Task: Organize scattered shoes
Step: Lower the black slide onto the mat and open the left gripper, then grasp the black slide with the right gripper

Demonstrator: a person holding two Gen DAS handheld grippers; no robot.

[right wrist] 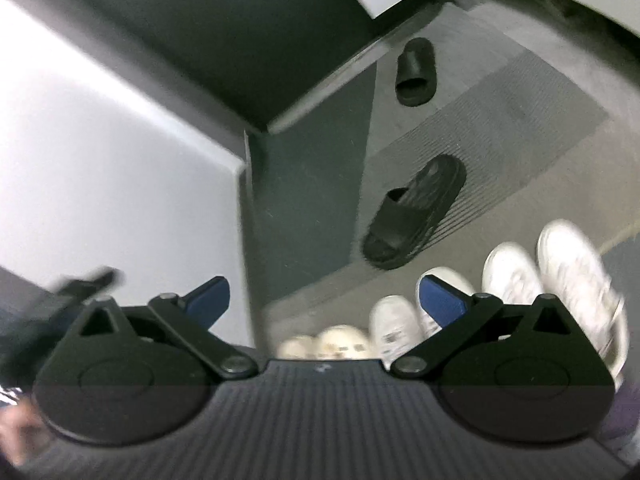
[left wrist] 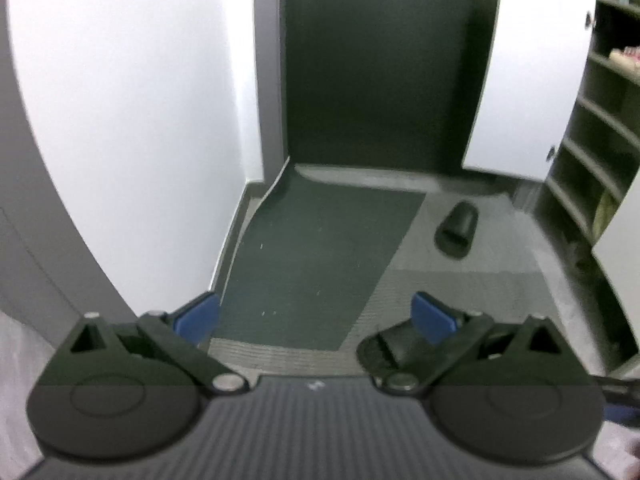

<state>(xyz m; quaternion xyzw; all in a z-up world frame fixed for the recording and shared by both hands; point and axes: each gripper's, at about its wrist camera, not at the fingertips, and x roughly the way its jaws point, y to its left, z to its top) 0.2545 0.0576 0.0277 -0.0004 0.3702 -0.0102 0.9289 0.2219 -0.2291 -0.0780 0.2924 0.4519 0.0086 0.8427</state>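
Here, two black slides lie apart on the floor, the near slide right of the mat; both grippers gape empty. Light, flexible, probably best pinched by the strap.

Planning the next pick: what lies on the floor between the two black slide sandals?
Nothing: in the right wrist view, only bare grey carpet separates the nearer black slide sandal from the farther black slide sandal.

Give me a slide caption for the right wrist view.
Open right gripper above two black slides and a row of white sneakers.
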